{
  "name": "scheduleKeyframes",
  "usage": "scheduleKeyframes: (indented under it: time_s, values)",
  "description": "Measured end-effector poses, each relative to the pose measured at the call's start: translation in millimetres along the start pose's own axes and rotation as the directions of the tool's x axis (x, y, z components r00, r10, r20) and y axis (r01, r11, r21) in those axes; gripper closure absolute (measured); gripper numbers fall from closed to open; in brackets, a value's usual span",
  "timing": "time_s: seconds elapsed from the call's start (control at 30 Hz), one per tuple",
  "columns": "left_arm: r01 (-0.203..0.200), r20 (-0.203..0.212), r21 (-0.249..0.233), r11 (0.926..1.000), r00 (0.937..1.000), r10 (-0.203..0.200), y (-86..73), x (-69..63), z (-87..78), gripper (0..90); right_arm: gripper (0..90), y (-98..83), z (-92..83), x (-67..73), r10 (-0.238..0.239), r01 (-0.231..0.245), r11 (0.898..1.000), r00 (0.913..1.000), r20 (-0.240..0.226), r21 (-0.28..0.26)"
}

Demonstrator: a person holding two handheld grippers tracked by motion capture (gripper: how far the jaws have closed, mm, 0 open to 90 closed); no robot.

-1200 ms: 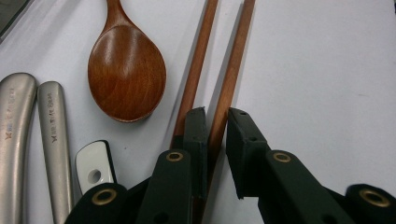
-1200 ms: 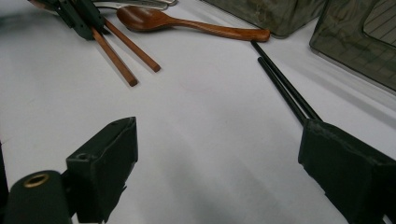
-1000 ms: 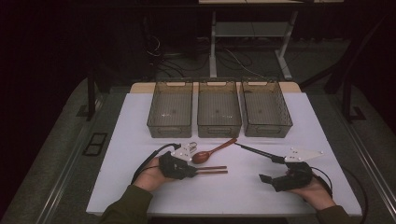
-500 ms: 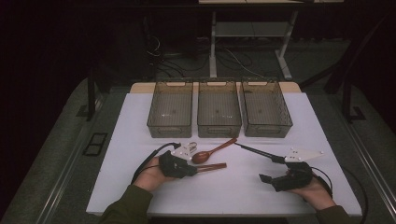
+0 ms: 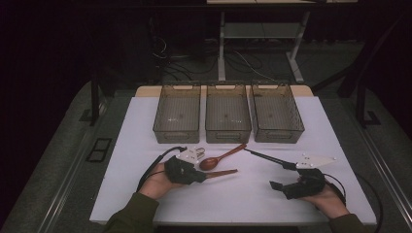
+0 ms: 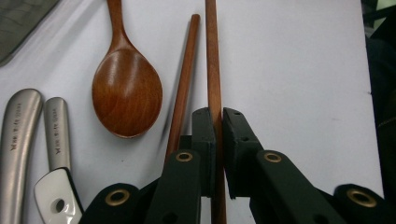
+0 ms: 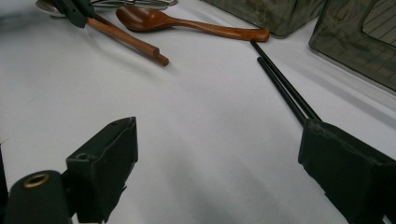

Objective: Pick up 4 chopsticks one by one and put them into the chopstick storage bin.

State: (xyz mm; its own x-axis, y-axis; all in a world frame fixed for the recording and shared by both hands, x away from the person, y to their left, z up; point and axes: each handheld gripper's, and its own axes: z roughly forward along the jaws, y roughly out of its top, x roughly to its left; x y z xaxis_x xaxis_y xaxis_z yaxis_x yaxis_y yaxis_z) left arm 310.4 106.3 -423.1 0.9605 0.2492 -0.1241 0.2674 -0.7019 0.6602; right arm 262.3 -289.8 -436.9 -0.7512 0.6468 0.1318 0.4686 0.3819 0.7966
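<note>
1. Left gripper (image 6: 218, 122): its fingers are pinched tight on one wooden chopstick (image 6: 213, 60), which runs straight out between the pads across the white table (image 6: 303, 70).
2. A second wooden chopstick (image 6: 183, 84) lies just beside the clamped one, outside the jaws, on the table.
3. A wooden spoon (image 6: 126, 91) lies bowl-up next to it; two metal handles (image 6: 18, 135) lie past the spoon.
4. Right gripper (image 7: 217, 154): jaws spread wide, nothing between them, low over bare table.
5. Black chopsticks (image 7: 280, 84) lie ahead of its right jaw, their tips near the spoon's handle.
6. From above, three clear bins (image 5: 227, 114) stand in a row behind the utensils.
</note>
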Motion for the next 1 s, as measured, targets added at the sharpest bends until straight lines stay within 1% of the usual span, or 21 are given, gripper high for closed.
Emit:
scheduleKeyframes:
  time_s: [0.03, 0.13, 0.27, 0.37, 0.47, 0.5, 0.57, 0.6, 0.63, 0.73, 0.87, 1.0]
  values:
    - [0.012, -0.002, -0.008, 0.9999, 0.9999, -0.012, 0.1, -0.3, -0.8, 82.8, 11.8, 0.0, 0.2, 0.0, 0.002, -0.002, 1.0, 1.0, 0.0, -0.001]
    - [0.026, 0.0, -0.021, 0.9994, 0.9997, -0.026, 0.6, 0.2, -4.1, 82.8, 11.8, -0.1, -0.3, -0.2, 0.03, -0.03, 0.999, 0.9995, -0.008, -0.022]
    - [0.043, -0.01, -0.036, 0.9984, 0.999, -0.044, 1.7, -0.3, -8.3, 82.8, 11.8, -0.6, 0.8, -0.2, 0.035, -0.035, 0.999, 0.9993, -0.014, -0.026]
    - [0.048, -0.018, -0.042, 0.9979, 0.9986, -0.049, 2.3, -0.1, -11.4, 82.8, 11.8, -1.3, 3.2, 0.9, 0.027, -0.028, 1.0, 0.9995, -0.019, -0.015]
    - [0.056, -0.029, -0.046, 0.9973, 0.9979, -0.058, 2.9, 0.2, -14.0, 82.8, 11.6, -1.3, 5.8, 1.9, 0.026, -0.026, 1.0, 0.9996, -0.011, -0.006]
    - [0.059, -0.028, -0.047, 0.9971, 0.9978, -0.06, 2.9, 0.1, -14.6, 82.8, 10.1, -0.9, 6.0, 2.2, 0.03, -0.03, 1.0, 0.9995, -0.003, -0.009]
    - [0.063, -0.032, -0.053, 0.9966, 0.9974, -0.065, 3.0, 0.1, -16.4, 82.8, 9.2, -0.2, 5.5, 1.6, 0.037, -0.037, 0.999, 0.9993, 0.0, -0.016]
    - [0.062, -0.034, -0.053, 0.9967, 0.9974, -0.063, 3.3, 0.5, -17.5, 82.8, 5.5, 0.0, 5.5, 1.1, 0.038, -0.038, 0.999, 0.9993, 0.001, -0.019]
    - [0.066, -0.04, -0.054, 0.9963, 0.9968, -0.068, 3.5, 0.8, -18.4, 82.8, 3.6, 0.3, 5.9, 0.9, 0.044, -0.044, 0.999, 0.999, -0.004, -0.014]
    - [0.079, -0.049, -0.066, 0.9947, 0.9954, -0.082, 3.7, 2.1, -21.7, 82.8, 3.6, -0.1, 7.1, 0.8, 0.047, -0.047, 0.999, 0.9989, 0.005, 0.0]
    - [0.091, -0.055, -0.076, 0.993, 0.9939, -0.095, 4.0, 3.6, -25.9, 82.8, 3.6, -0.8, 9.0, 1.6, 0.039, -0.039, 0.999, 0.9992, 0.0, 0.015]
    - [0.095, -0.065, -0.079, 0.9923, 0.9929, -0.1, 4.4, 4.8, -30.3, 82.8, 3.6, -1.0, 9.8, 1.6, 0.029, -0.029, 0.999, 0.9996, -0.004, 0.027]
